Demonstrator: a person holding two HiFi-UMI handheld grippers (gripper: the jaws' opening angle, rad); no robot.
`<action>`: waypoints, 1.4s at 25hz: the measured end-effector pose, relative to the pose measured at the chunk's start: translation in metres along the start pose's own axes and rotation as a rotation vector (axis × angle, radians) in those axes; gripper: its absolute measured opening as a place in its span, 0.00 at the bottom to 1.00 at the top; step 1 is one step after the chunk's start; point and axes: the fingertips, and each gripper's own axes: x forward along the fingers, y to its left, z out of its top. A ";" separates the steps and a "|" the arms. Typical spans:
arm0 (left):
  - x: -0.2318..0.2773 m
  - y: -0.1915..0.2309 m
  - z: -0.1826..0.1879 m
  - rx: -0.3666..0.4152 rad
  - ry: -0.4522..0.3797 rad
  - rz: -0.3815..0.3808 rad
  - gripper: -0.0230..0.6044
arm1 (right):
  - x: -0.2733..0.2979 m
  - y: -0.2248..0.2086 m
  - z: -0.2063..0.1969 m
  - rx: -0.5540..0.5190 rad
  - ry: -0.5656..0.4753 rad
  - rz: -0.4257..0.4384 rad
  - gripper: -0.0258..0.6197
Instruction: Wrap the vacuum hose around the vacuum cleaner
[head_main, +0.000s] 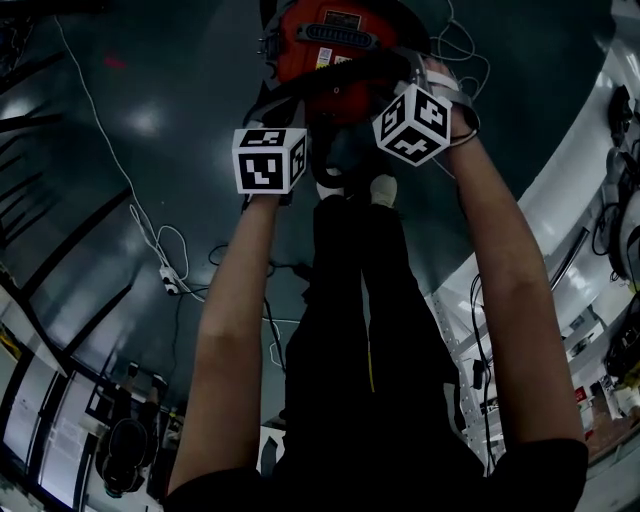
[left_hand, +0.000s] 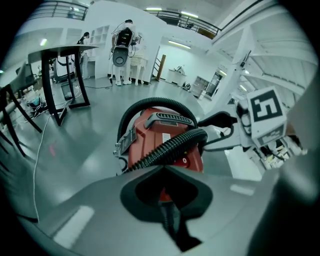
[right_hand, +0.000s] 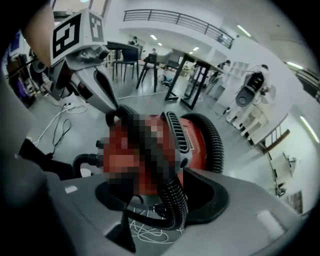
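The red vacuum cleaner stands on the open floor, its black hose already looped behind the body and across the top. The left gripper is closed. The right gripper is open, with the hose's remaining stretch lying between its jaws, apparently still to be tucked in.

The vacuum cleaner had a red plastic body with a soft sheen, and its grille on top was dark and ridged. Its hose was black ribbed plastic, fairly dull. The floor was smooth, grey-green and glossy, mirroring the lamps. The marker cube looked matt white with black print. The person's trousers were matt black cloth.
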 end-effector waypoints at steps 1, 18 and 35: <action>0.000 0.000 0.000 0.007 -0.001 -0.001 0.05 | 0.004 0.000 -0.002 -0.032 0.020 0.025 0.47; -0.008 -0.020 -0.007 0.408 0.115 -0.096 0.12 | 0.013 0.003 -0.006 -0.063 0.098 0.137 0.34; -0.027 0.021 0.067 0.336 -0.033 0.087 0.22 | -0.014 -0.044 0.052 0.140 0.025 0.069 0.33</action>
